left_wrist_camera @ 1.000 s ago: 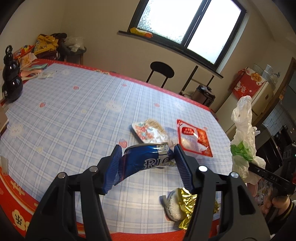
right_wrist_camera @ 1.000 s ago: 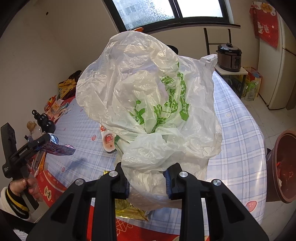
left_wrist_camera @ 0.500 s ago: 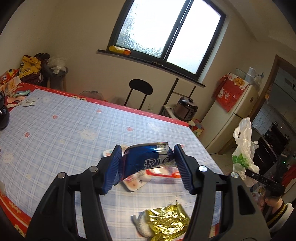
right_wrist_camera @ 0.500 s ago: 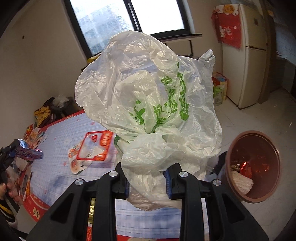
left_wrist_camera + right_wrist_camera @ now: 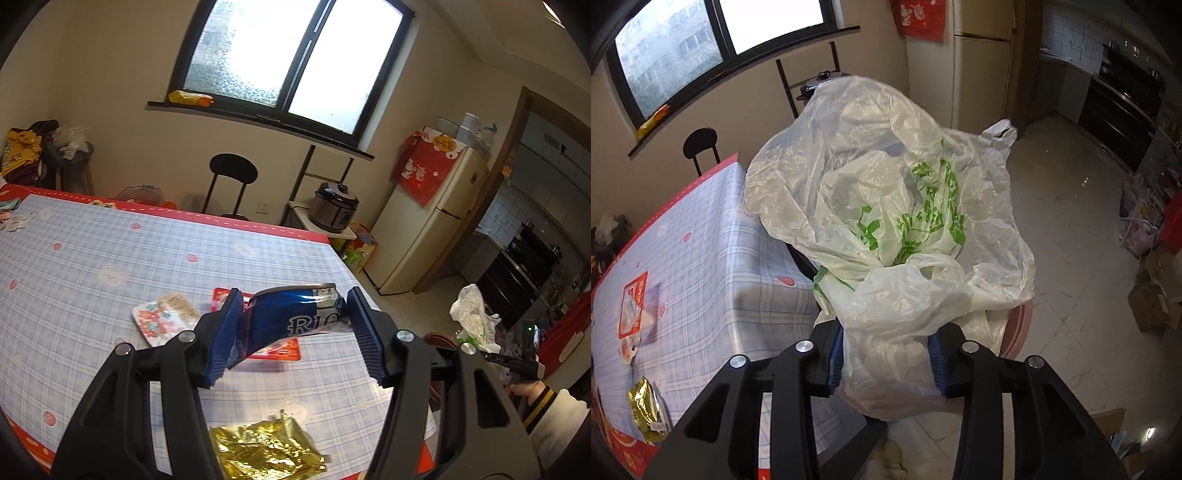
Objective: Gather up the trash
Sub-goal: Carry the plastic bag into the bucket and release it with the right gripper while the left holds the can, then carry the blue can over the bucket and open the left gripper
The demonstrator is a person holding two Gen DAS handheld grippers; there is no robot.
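A crushed blue metal drink can (image 5: 295,317) with white lettering is clamped between the blue ribbed pads of the left gripper (image 5: 293,332), held clear above the table covered in a pale blue checked cloth with a red border (image 5: 110,258); the can is bent and lies crosswise between the pads, its silver rim turned upward; below it on the cloth a red-and-white flat plastic packet (image 5: 284,350) is partly hidden by the can, a small white tray with a floral lid (image 5: 162,317) lies just to its left, and a crumpled gold foil wrapper (image 5: 266,450) lies near the table's close edge; a crumpled translucent white plastic bag with green print (image 5: 897,229) is pinched at its lower folds by the right gripper (image 5: 886,365), whose jaws are drawn in narrowly on the plastic; the bag billows up in front of the camera, beyond the table's corner and over the pale tiled floor (image 5: 1071,221); part of a reddish-brown round bin rim (image 5: 1021,325) is seen under the bag, its contents hidden; in the left wrist view the same bag is seen small at the far right, well apart from the can; a black round-backed chair (image 5: 232,173) stands beyond the table under the window
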